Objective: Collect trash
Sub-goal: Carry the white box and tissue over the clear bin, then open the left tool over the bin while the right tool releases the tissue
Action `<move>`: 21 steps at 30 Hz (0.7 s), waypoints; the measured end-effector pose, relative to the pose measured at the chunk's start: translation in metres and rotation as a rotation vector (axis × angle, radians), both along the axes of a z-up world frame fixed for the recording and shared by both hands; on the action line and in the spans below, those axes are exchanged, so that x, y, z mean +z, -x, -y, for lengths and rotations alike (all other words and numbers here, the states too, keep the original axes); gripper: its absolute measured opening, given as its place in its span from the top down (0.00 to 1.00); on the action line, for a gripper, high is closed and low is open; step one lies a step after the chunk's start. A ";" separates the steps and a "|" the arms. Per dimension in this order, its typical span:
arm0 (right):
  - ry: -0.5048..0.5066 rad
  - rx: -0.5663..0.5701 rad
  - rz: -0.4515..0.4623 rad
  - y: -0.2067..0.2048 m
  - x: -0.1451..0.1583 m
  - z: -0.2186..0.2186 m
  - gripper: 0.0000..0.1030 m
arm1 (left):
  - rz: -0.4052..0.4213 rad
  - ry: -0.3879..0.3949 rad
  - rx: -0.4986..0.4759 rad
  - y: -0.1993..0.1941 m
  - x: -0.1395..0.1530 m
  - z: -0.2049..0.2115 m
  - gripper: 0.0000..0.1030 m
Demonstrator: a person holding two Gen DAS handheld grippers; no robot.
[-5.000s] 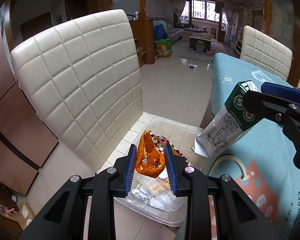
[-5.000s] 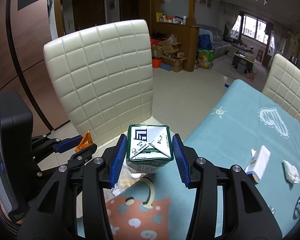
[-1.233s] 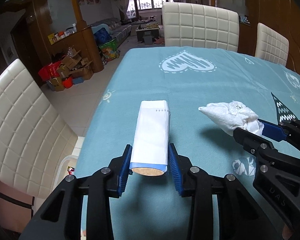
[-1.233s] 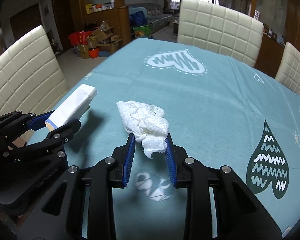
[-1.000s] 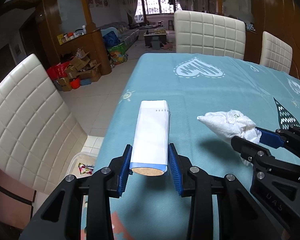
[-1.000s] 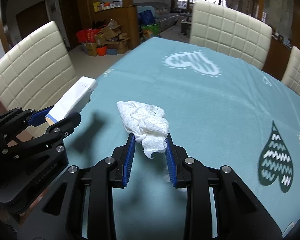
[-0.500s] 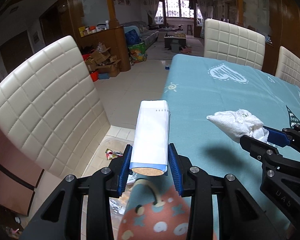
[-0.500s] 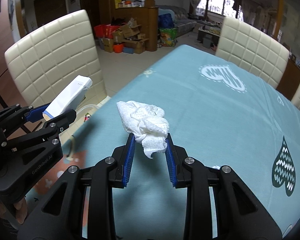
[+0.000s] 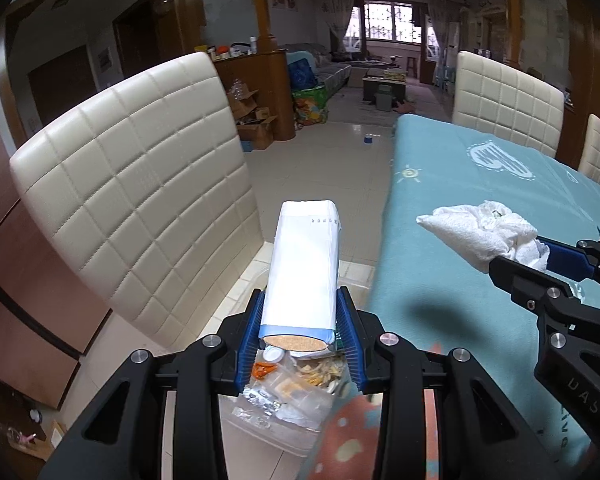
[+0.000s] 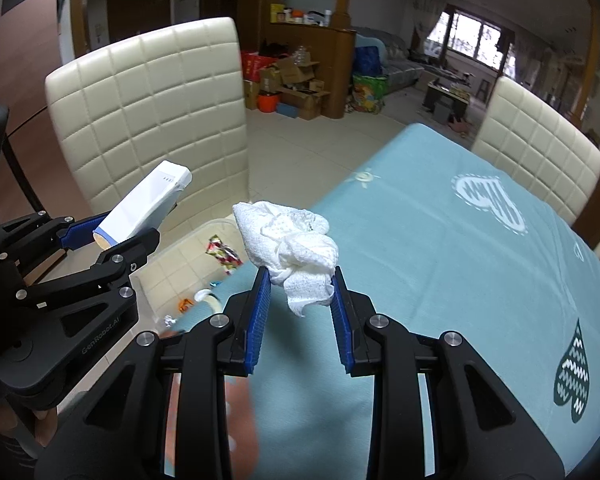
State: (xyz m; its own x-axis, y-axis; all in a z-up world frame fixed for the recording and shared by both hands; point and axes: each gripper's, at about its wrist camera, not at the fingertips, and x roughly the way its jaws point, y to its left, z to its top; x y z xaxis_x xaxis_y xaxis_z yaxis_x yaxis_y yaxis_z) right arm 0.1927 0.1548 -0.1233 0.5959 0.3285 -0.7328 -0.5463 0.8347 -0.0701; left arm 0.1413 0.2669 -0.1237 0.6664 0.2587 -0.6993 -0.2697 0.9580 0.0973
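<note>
Both claws loaded, bin just below

Clear bin (image 9: 260,424) sits on the floor off the surface (image 9: 480,184) edge, under the left claw (image 9: 300,334) clamping the white packet (image 9: 304,264); right claw (image 10: 299,304), over the surface, pinches a crumpled tissue (image 10: 292,248), farther away.

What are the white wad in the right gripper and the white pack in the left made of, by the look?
White wad: crumpled paper towel or tissue, matte, with an embossed dimple texture. White pack: probably glossy plastic film wrap; smooth, light sheen, blue band at its tan, cork-like end. Contents can't be told.
</note>
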 end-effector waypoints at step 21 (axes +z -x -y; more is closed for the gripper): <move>0.049 0.059 0.010 0.000 -0.015 -0.046 0.68 | -0.002 -0.043 0.073 0.015 -0.014 -0.038 0.63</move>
